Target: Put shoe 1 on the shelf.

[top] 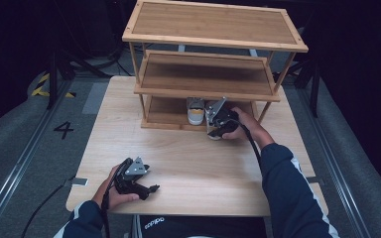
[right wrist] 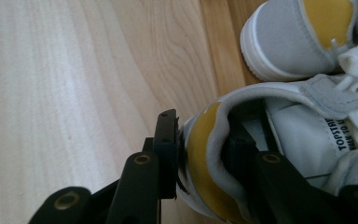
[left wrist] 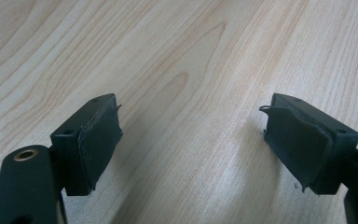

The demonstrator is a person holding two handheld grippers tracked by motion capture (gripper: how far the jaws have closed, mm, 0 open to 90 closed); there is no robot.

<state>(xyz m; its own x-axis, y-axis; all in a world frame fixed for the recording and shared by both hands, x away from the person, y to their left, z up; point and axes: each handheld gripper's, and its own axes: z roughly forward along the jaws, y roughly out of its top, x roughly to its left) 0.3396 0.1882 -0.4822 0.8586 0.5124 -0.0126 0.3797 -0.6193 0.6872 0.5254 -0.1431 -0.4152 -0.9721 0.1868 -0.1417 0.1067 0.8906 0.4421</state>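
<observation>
Pale wooden table (top: 188, 158) bearing a three-tier bamboo rack (top: 213, 29), two grey-and-yellow sneakers (top: 195, 111) on its lowest shelf.

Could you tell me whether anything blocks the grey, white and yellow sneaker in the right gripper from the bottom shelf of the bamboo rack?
Partly: a matching sneaker already occupies the bottom shelf just left of the held sneaker; nothing visible blocks its own path.

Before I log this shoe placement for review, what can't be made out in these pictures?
- Held shoe: toe cut off by the right gripper view's edge; in the high view, the right gripper and hand cover it.
- Second shoe: front hidden under the rack shelf.
- Tongue label: text cut off.
</observation>
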